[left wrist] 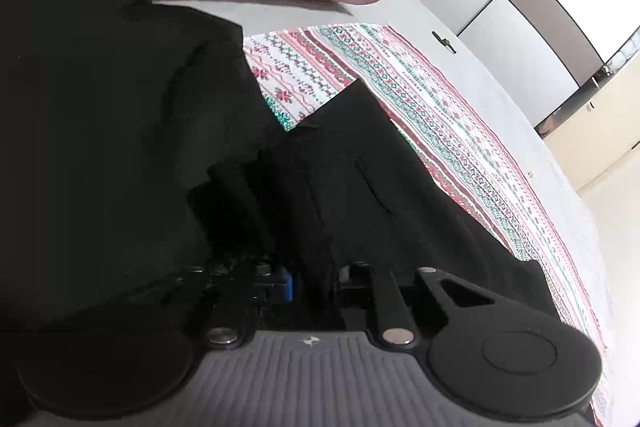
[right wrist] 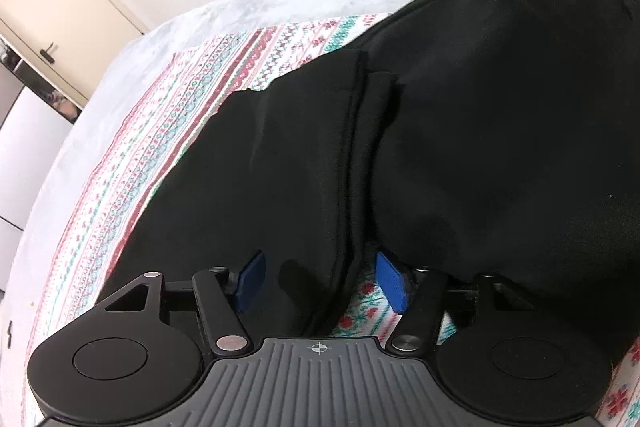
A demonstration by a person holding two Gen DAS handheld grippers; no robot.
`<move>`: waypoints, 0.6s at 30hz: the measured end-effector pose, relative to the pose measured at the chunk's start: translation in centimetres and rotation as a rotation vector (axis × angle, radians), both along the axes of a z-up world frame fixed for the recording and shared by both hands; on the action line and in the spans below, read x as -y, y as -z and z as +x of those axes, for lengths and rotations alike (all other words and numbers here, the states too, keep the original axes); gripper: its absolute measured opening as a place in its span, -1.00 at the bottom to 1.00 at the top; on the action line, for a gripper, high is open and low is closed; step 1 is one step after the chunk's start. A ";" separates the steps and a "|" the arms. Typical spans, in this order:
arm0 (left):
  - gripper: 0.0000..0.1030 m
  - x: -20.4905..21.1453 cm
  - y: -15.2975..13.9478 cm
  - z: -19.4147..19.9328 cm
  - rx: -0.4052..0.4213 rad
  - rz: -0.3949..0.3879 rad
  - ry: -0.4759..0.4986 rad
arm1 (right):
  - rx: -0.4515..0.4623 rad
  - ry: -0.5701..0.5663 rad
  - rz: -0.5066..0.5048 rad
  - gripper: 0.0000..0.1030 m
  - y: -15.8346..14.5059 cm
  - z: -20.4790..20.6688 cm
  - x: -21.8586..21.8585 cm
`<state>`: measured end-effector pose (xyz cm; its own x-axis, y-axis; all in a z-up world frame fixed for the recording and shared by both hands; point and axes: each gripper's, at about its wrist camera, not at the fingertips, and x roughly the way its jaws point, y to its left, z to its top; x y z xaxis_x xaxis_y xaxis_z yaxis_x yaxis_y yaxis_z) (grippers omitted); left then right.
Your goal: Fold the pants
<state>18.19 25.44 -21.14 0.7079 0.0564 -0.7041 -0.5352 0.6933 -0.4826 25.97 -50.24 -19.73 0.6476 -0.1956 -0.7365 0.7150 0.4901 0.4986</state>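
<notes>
Black pants (right wrist: 460, 107) fill both views: the left gripper (left wrist: 308, 279) pinches bunched cloth, the right gripper (right wrist: 320, 279) stands narrow around a leg hem, probably for folding.

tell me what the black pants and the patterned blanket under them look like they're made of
Black pants: soft matte knit, probably fleece or cotton jersey; no sheen, thick soft folds, gathered elastic waistband.
Patterned blanket: seemingly thin printed or knitted fabric, matte, with red and teal fair-isle bands; exact weave unclear.
</notes>
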 end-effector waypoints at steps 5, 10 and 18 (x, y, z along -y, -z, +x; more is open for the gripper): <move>-0.25 -0.1 0.3 0.2 -0.007 -0.020 -0.013 | 0.052 0.100 0.143 -0.71 1.1 -0.9 1.8; -0.36 -0.5 -0.7 0.0 0.019 -0.032 -0.019 | 0.146 0.094 0.129 -0.89 -0.2 -1.6 1.8; -0.40 -1.6 -5.6 1.6 0.129 -0.125 -0.029 | 0.305 -0.022 -0.037 -0.91 -7.7 -1.5 0.8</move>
